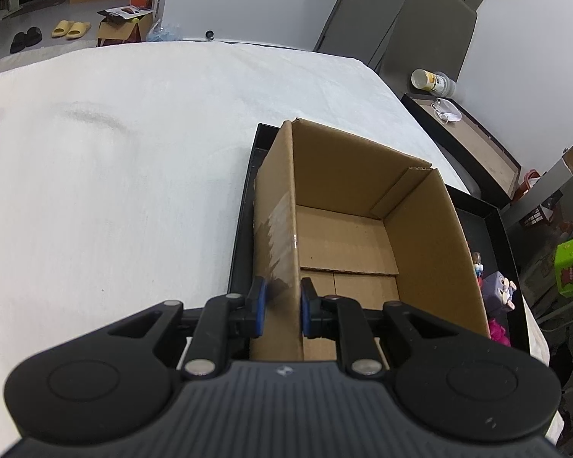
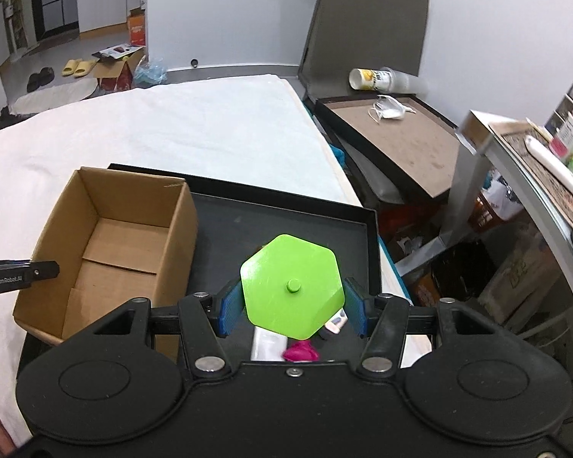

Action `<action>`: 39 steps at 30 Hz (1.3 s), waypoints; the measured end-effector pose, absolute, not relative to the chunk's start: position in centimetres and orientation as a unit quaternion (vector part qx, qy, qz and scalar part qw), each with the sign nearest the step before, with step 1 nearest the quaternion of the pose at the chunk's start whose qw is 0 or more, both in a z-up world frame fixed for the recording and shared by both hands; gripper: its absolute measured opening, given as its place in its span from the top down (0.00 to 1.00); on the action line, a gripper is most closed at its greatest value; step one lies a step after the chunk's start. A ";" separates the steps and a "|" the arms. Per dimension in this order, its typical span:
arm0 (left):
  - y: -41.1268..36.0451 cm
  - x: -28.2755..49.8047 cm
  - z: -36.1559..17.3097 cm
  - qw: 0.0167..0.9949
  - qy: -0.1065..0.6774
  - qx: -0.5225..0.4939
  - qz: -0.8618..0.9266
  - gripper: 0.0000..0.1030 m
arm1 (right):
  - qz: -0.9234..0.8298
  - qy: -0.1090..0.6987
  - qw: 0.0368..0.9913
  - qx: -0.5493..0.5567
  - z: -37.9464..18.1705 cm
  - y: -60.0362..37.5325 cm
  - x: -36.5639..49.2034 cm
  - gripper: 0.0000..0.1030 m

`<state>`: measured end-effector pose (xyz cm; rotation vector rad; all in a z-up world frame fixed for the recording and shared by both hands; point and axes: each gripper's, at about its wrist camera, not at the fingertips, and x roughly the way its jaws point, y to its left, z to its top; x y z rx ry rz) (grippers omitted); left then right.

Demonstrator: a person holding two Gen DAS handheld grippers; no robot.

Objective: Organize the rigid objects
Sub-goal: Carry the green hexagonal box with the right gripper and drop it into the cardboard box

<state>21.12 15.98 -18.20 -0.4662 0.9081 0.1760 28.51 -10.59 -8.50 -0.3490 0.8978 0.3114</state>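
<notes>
Left wrist view first: the left gripper [image 1: 280,307] has its jaws clamped on the near left wall of the cardboard box [image 1: 357,206], one blue pad outside, one inside, steadying it. Box is open at the top and, as far as I can see, has nothing in it. It sits in the left part of a shallow black tray [image 1: 508,229], which rests on the white-covered worktop [image 1: 133,152].

Over to the right wrist view: the right gripper [image 2: 292,309] is holding a green hexagonal piece [image 2: 292,290], jaws closed on its two opposite sides, lifted clear above the tray floor and just right of the box. Under it, a pink item [image 2: 301,352] and a white flat item [image 2: 267,345] lie on the tray; the left view also shows a purple cube toy [image 1: 498,292] and a small figure [image 1: 476,263] beside the box's right wall.

So my read: sorting is at an early stage. One piece is in the air, nothing boxed, several left on the tray.

Room to move looks good. The box mouth is wide and unobstructed, but its right wall stands between the green piece and the opening, so the piece has to clear that rim. The tray's raised lip sits close behind and to the right. Left jaws occupy the near left wall, well apart from the likely drop zone.
</notes>
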 end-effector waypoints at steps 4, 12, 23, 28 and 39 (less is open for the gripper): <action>16.2 21.1 -18.4 0.867 0.433 -0.232 0.080 0.84 | 0.152 0.427 0.873 -0.183 -8.5 -9.1 28.6 0.48; 16.9 20.8 -18.6 0.863 0.433 -0.249 0.070 0.83 | 0.161 0.420 0.871 -0.197 -8.4 -6.3 29.0 0.48; 17.3 20.9 -18.8 0.859 0.434 -0.264 0.066 0.83 | 0.189 0.408 0.868 -0.210 -8.7 -2.1 29.3 0.48; 17.5 20.8 -18.8 0.857 0.435 -0.269 0.065 0.82 | 0.207 0.406 0.863 -0.218 -9.1 0.2 29.7 0.48; 18.0 20.8 -19.0 0.852 0.435 -0.287 0.060 0.81 | 0.244 0.414 0.846 -0.231 -10.7 4.4 30.4 0.48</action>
